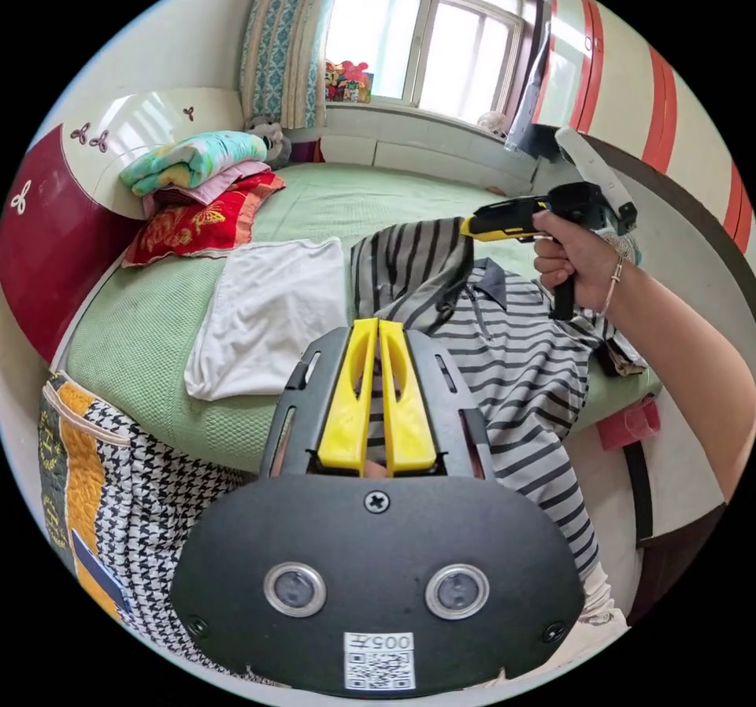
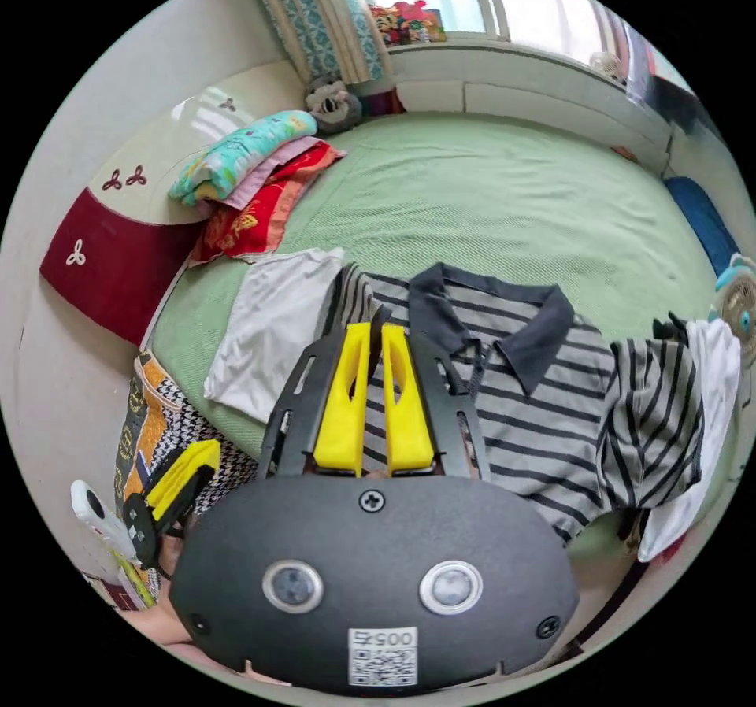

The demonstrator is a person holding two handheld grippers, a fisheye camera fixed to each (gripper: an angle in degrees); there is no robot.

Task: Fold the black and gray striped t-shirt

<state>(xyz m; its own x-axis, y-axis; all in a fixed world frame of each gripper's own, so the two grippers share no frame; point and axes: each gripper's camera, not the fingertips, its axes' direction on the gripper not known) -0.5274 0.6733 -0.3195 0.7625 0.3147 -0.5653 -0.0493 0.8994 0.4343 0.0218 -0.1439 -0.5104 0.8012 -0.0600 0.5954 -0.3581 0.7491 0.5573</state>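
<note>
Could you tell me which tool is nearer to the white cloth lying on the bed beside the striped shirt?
Left, probably. The left tool hovers by the white cloth's edge, jaws shut. The right tool is across the striped shirt, pinching its raised sleeve.

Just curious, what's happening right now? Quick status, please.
Right gripper shut on shirt, lifting a sleeve. Left gripper shut, holding nothing visible. White cloth lies beside shirt on bed.

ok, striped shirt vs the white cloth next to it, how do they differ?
The striped shirt is black-and-gray with a dark collar; the white cloth is plain. The shirt hangs over the bed edge with a sleeve lifted; the cloth lies flat, folded. Both rest side by side on the green bed.
</note>
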